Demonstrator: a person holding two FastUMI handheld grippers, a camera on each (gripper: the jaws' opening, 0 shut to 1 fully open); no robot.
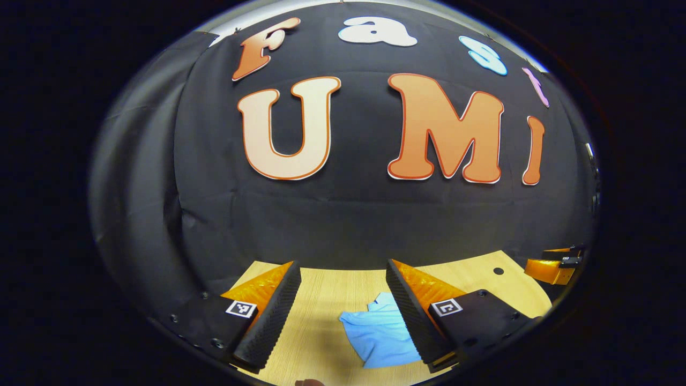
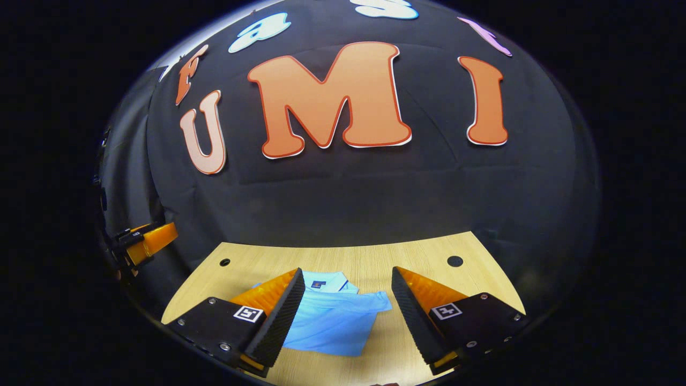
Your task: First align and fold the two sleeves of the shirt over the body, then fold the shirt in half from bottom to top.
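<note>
A light blue shirt (image 2: pixel 335 319) lies on the wooden table (image 2: pixel 423 257), its collar with a small label toward the far side and a sleeve spread to the right. My right gripper (image 2: pixel 347 316) hovers above it, open, nothing between its fingers. In the left gripper view the shirt (image 1: pixel 378 332) shows as a blue patch partly hidden behind the right finger. My left gripper (image 1: pixel 343 311) is open above the table (image 1: pixel 332 289), holding nothing. The right gripper (image 1: pixel 554 265) appears at the far right edge of the left gripper view, and the left gripper (image 2: pixel 144 244) at the far left of the right gripper view.
The table has round holes (image 2: pixel 454 261) near its far corners, another hole (image 2: pixel 224 262) at the left. The black booth wall stands right behind the table's far edge. Bare wood lies to the left of the shirt in the left gripper view.
</note>
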